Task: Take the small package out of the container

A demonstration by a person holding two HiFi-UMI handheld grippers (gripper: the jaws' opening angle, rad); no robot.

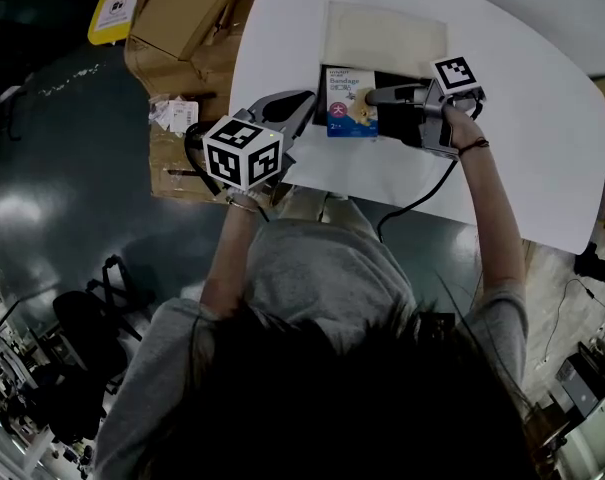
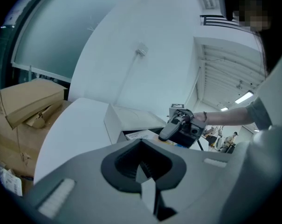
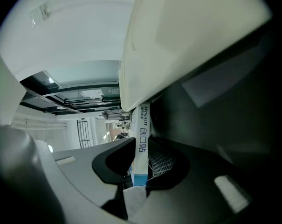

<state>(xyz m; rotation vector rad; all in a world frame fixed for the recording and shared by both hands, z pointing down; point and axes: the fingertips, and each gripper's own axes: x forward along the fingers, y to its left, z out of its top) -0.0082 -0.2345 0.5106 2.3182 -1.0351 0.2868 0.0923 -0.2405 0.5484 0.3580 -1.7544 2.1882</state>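
Head view: pack [image 1: 347, 108] lies flat at the left end of the open box [image 1: 323, 96] on the table [image 1: 522, 118], long axis running away from the person. Right claw [image 1: 372, 96] reaches in from the right, across that axis, one finger lying over the pack's right edge. Left claw [image 1: 304, 108] sits just outside the box's left wall. Lid [image 1: 382, 33] lies folded back beyond the box. So the right is the working side, and I judge the way out is up and back to the right. The lower finger is hidden under the pack.

Left gripper view: jaws nearly together, nothing between them. Box wall just ahead, right claw [image 2: 165, 133] inside it. The pack is mostly masked, only a sliver of print shows.

Right gripper view: pack [image 3: 141, 148] stands edge-on between the jaws, which look clamped on it at a medium gap. Pad contact is hard to confirm. The cream panel above is probably the lid. The rest is dark.
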